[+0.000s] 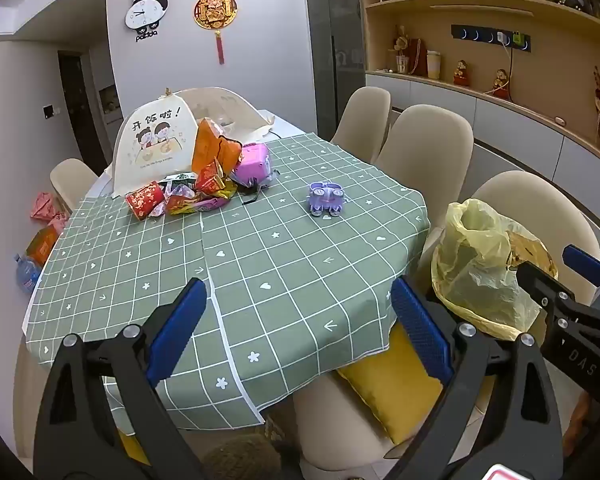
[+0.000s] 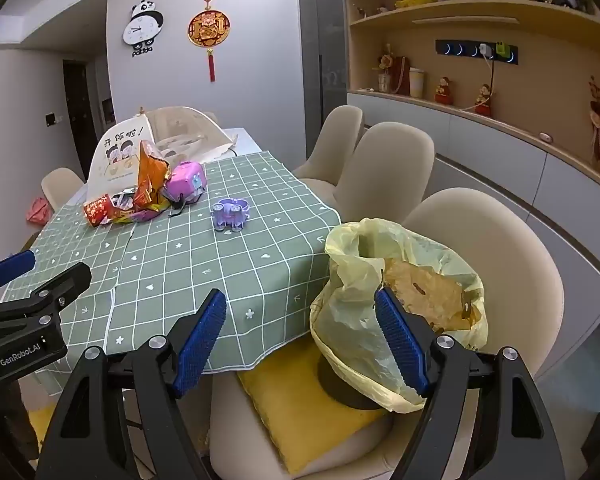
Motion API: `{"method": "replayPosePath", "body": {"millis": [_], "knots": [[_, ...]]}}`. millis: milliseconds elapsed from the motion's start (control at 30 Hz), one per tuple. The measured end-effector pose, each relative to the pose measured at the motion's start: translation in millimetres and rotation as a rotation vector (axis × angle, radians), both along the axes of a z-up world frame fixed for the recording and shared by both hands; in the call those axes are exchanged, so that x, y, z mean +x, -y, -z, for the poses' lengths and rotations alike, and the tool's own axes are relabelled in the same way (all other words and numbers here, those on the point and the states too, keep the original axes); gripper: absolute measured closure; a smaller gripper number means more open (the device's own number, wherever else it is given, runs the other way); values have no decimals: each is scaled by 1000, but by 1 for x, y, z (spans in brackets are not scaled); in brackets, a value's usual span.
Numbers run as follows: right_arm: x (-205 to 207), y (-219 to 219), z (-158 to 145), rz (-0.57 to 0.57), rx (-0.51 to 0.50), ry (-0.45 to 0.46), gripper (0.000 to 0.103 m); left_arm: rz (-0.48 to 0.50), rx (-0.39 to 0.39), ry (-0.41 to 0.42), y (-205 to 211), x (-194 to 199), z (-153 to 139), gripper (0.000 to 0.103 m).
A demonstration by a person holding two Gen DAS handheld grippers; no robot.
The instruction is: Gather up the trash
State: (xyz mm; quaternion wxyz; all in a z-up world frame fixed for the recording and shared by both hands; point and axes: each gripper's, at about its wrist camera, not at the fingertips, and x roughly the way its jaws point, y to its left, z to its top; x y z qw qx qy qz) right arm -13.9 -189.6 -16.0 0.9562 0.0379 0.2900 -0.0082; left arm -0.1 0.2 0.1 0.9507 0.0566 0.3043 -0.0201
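A purple toy (image 1: 326,198) sits on the checked tablecloth (image 1: 284,264), a panda clock (image 1: 147,10) above.

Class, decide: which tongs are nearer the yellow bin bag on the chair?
Right. The right tongs hang open beside the yellow bin bag; the left tongs are open over the table's near edge.

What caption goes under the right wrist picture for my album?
Open right gripper above a yellow-bagged bin, wrappers waiting on the table.

Both grippers have black frames with silver screws and ribbed blue fingers (image 1: 178,332).
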Motion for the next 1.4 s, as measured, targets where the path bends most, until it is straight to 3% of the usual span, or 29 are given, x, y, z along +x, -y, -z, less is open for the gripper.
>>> {"method": "replayPosePath", "body": {"millis": [1400], "knots": [[-9, 9, -8, 40, 11, 6, 30, 36, -7, 5, 9, -4, -5, 14]]}}
